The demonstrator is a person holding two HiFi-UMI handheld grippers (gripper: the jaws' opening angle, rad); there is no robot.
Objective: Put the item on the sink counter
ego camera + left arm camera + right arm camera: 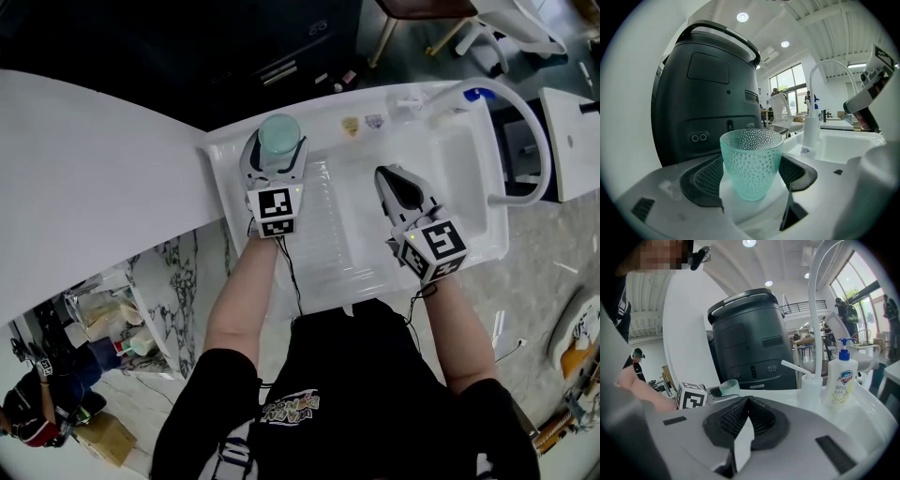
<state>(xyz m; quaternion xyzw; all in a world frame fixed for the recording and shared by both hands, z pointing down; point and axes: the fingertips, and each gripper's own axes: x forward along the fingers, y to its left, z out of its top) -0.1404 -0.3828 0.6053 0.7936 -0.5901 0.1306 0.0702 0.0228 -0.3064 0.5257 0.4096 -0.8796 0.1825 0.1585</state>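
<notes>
A teal dimpled glass cup (279,133) (751,161) stands upright on the back left corner of the white sink counter (330,120). My left gripper (278,142) (752,176) is shut on the cup, with a black pad against each side of it and its base down at the white surface. My right gripper (387,174) (747,414) hovers over the ribbed drainboard (330,230) beside the basin. Its jaws are shut with nothing between them. The cup also shows small at the left of the right gripper view (729,387).
A tall white curved faucet (528,111) (814,310) arches over the basin (461,173), with a soap bottle (841,378) beside it. A large dark grey appliance (710,89) (750,338) stands right behind the counter. A white curved wall (84,178) borders the counter's left.
</notes>
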